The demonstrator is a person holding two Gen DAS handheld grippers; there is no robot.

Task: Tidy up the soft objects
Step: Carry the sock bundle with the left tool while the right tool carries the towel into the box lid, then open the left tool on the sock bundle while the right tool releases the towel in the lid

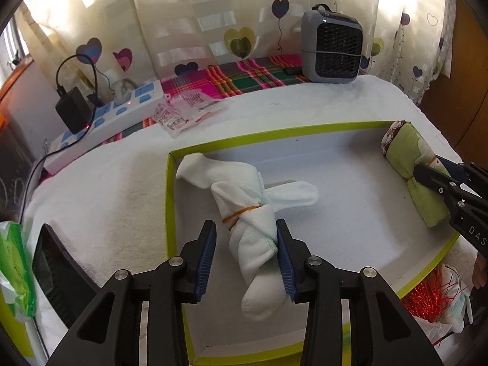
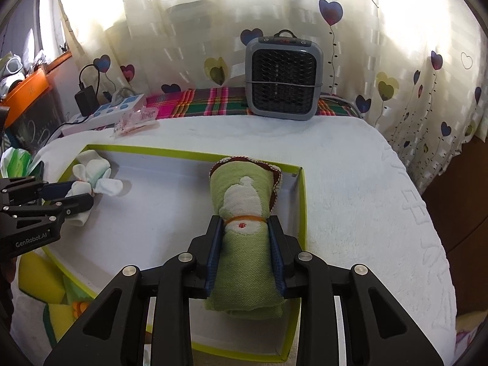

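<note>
A shallow white box with a lime-green rim (image 1: 274,135) (image 2: 183,152) lies on a white towel-covered surface. Inside it at the left is a white sock bundle (image 1: 244,201) (image 2: 91,180) tied with an orange rubber band. My left gripper (image 1: 245,228) (image 2: 80,195) straddles its lower end; the right pad touches it and the left pad stands off with a gap. At the box's right side lies a green towel roll (image 2: 244,262) (image 1: 408,158), also banded. My right gripper (image 2: 244,224) (image 1: 427,174) has both pads against the roll's sides.
A grey fan heater (image 2: 283,79) stands at the back on a plaid cloth (image 1: 244,76). A power strip with a charger (image 1: 106,116) and plastic packets (image 1: 183,113) lie back left. A dark screen (image 1: 58,274), yellow sponges (image 2: 39,277) and red shiny strands (image 1: 427,296) flank the box.
</note>
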